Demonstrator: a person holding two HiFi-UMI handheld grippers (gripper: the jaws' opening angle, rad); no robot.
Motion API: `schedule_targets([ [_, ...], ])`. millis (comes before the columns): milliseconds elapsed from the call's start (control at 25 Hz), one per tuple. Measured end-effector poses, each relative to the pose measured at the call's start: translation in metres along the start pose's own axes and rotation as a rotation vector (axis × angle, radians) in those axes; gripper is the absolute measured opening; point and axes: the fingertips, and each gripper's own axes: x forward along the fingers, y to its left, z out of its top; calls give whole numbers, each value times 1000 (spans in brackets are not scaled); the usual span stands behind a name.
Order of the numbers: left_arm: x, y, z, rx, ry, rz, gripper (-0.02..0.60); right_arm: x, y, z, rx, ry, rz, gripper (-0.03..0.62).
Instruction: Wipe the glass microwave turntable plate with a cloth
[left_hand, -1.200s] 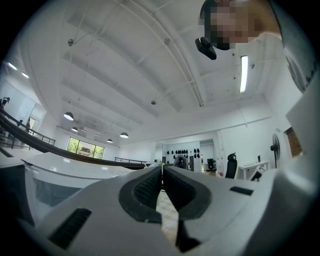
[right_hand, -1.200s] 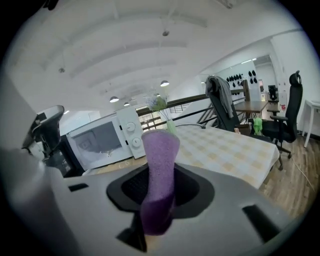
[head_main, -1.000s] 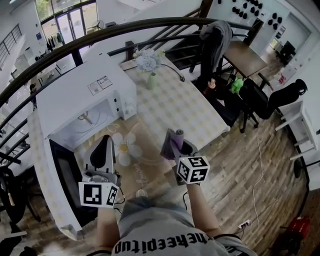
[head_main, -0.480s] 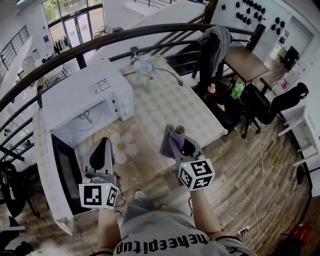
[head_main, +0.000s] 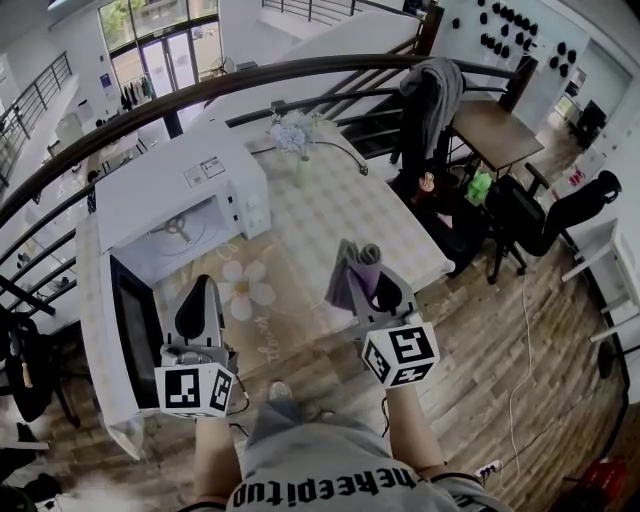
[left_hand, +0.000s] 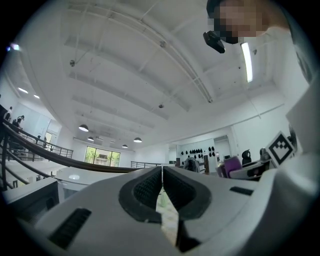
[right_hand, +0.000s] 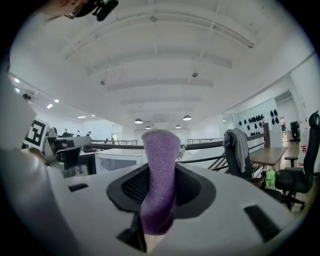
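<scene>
Turntable plate: honestly can't pick out the glass itself. The head view only shows a three-armed ring shape (head_main: 177, 226) on the floor of the open microwave (head_main: 165, 195), so clear glass over it is anyone's guess.

Closest in, the left tongs (left_hand: 161, 172) are pressed together with nothing between them. The right tongs (head_main: 362, 268) are pinching a purple cloth (right_hand: 159, 170), which sticks up past the tips. Both hover over the near part of the desk (head_main: 360, 215), above a flower-print mat (head_main: 245, 290).

Only the head view looks down into the microwave cavity. The two gripper views mostly get ceiling and lamps, plus each other's marker cubes.

Writing: the stickers (head_main: 205, 172) on top of the microwave are too small to read. The shirt print by the bottom edge is upside down, and I can't read it for sure.

Room-wise, the microwave door (head_main: 130, 335) hangs open toward the person on the left. The middle and right of the desk have space. A vase of flowers (head_main: 298, 140) stands near the far edge, with a dark railing (head_main: 300, 72) behind.
</scene>
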Motion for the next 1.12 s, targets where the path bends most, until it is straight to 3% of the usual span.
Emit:
schedule_targets([
  [360, -26, -13, 10, 13, 2, 32, 11, -36, -5, 31, -3, -86, -14, 114],
  [1120, -69, -37, 20, 27, 10, 74, 11, -89, 2, 54, -53, -172, -12, 114],
])
